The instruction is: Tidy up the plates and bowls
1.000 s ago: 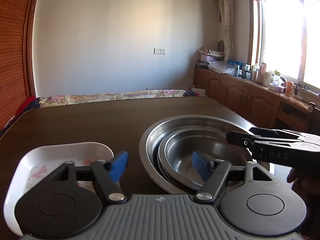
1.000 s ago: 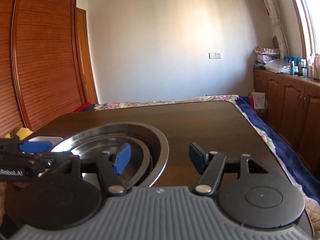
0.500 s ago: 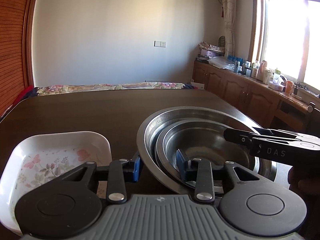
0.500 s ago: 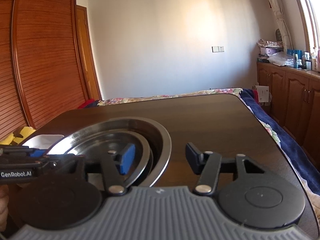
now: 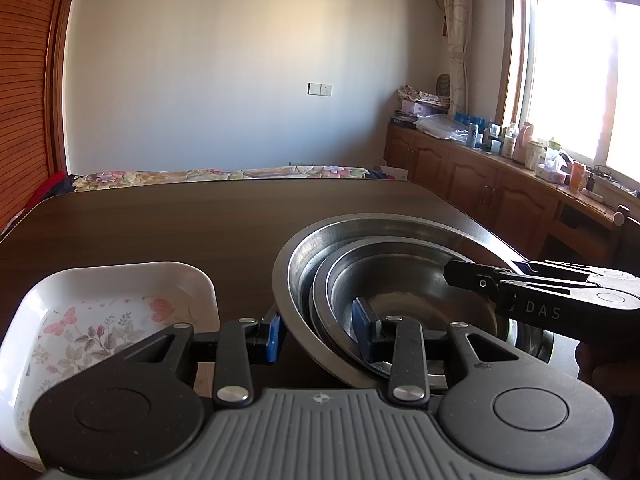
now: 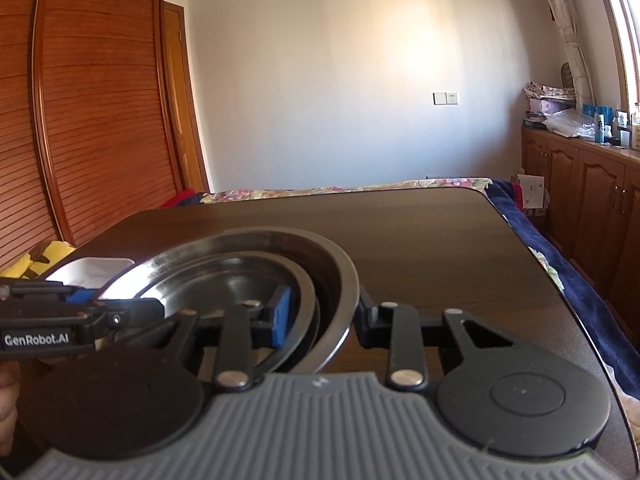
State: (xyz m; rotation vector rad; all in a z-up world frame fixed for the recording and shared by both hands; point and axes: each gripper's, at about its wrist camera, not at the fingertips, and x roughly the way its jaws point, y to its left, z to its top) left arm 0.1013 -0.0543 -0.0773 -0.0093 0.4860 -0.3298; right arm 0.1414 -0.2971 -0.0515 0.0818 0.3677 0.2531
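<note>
Nested stack of steel bowls – big outer bowl with two smaller ones inside – sits near the table's front edge, toward its right side in the left wrist view. The stack looks tilted; can't tell if its base is off the wood.

Left gripper: jaws narrowed onto the stack's near-left rim, one blue pad outside the outer bowl wall, the other inside the inner bowl. Rim wall is between them; pads look in contact, so it has the stack clamped.

Right gripper: same deal on the opposite rim – blue pad inside the bowls, black finger outside against the outer wall. Jaws part-closed with the rim pinched between.

Each gripper shows up in the other's camera, reaching over the bowls from the side.

White floral tray lies just left of the stack at the front-left corner, close to the outer bowl; can't tell if they touch. It shows as a white sliver behind the stack in the right wrist view.
</note>
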